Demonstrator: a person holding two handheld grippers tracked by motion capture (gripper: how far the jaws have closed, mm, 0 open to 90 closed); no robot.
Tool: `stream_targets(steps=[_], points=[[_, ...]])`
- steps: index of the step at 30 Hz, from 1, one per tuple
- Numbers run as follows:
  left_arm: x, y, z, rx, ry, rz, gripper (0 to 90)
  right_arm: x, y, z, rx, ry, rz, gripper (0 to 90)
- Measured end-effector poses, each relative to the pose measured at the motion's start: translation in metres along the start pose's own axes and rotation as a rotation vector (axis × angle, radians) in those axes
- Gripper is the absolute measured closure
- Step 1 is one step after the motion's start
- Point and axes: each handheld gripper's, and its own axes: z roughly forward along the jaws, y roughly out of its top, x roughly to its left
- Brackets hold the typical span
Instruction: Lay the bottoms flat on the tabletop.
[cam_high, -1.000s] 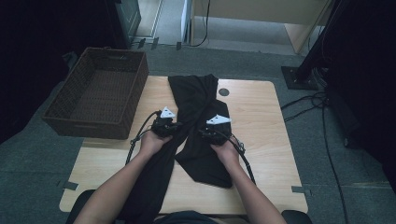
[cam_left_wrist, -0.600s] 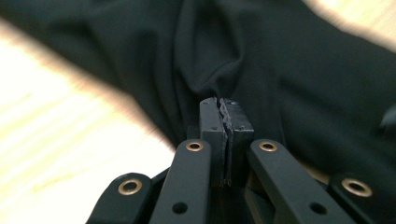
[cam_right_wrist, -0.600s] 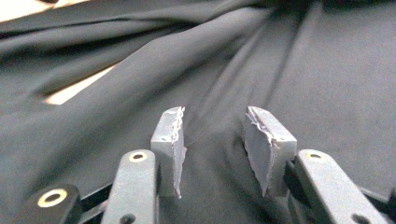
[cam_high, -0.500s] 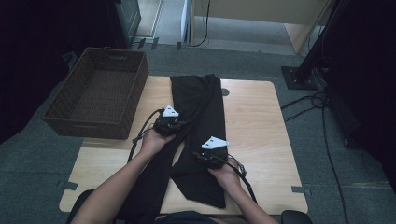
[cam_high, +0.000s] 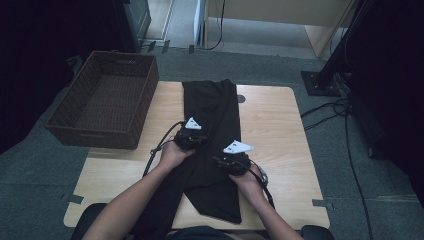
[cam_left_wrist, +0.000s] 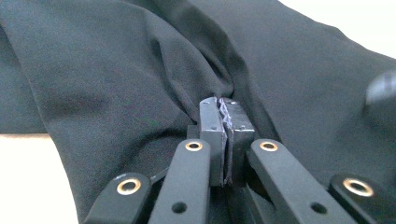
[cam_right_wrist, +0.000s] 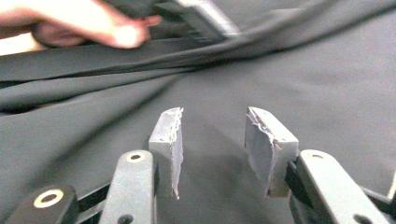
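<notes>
A long black garment (cam_high: 212, 135) is laid lengthwise down the middle of the wooden bench (cam_high: 280, 135), its far end near the bench's far edge and its near end hanging toward the person's lap. A woven basket (cam_high: 107, 105), seen empty, is set at the bench's left far corner, partly overhanging the edge.

The left tool (cam_left_wrist: 225, 122) is placed at the garment's left edge, about halfway along the bench. Its jaws are seen pressed together with a pinch of black cloth gathered between them, and folds are drawn toward the pinch point. The right tool (cam_right_wrist: 224, 140) is held over the garment nearer the person, toward its right side, with its jaws spread apart and nothing between them; flat cloth is seen beneath the gap.

The cloth is judged to be thin, soft and light, and quite limp. No stiffness can be counted on, so any lifted part is expected to sag and drag the rest. The smooth weave may slip from a shallow pinch, so a fuller bite on an edge or a doubled fold is advised. A second hold, well apart from the left one, would likely be needed to keep the piece spread when moved.
</notes>
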Motion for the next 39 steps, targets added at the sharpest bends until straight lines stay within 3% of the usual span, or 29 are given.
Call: stream_targets(steps=[5, 10, 13, 16, 20, 23, 26, 28, 36, 39], points=[[0.007, 0.003, 0.003, -0.018, 0.017, -0.032, 88.1, -0.022, -0.003, 0.002, 0.029, -0.053, 0.031, 56.8], [0.012, 0.005, 0.0, -0.042, 0.009, -0.067, 82.5, -0.026, -0.002, 0.014, 0.037, -0.049, 0.049, 56.6], [0.012, 0.007, -0.013, -0.062, 0.006, -0.068, 73.6, -0.027, -0.001, 0.017, 0.028, -0.048, 0.05, 56.6], [0.012, 0.007, -0.03, -0.041, 0.008, -0.054, 63.3, -0.027, -0.001, 0.018, 0.021, -0.048, 0.049, 56.8], [0.009, -0.003, -0.052, -0.03, 0.009, -0.04, 58.5, -0.028, 0.0, 0.019, 0.024, -0.052, 0.052, 57.0], [0.007, -0.014, -0.06, -0.019, 0.003, -0.049, 55.9, -0.031, 0.003, 0.022, 0.025, -0.049, 0.047, 57.0], [0.007, -0.026, -0.059, 0.025, 0.026, -0.029, 53.5, -0.034, 0.008, 0.028, 0.033, -0.053, 0.053, 57.0], [0.011, -0.032, -0.057, 0.04, 0.032, -0.043, 53.3, -0.036, 0.011, 0.03, 0.037, -0.054, 0.057, 57.0], [0.019, -0.039, -0.059, 0.014, 0.066, -0.07, 53.2, -0.043, 0.017, 0.035, 0.053, -0.046, 0.052, 56.2], [0.022, -0.043, -0.055, 0.027, 0.069, -0.076, 55.9, -0.044, 0.017, 0.037, 0.043, -0.051, 0.054, 56.2]])
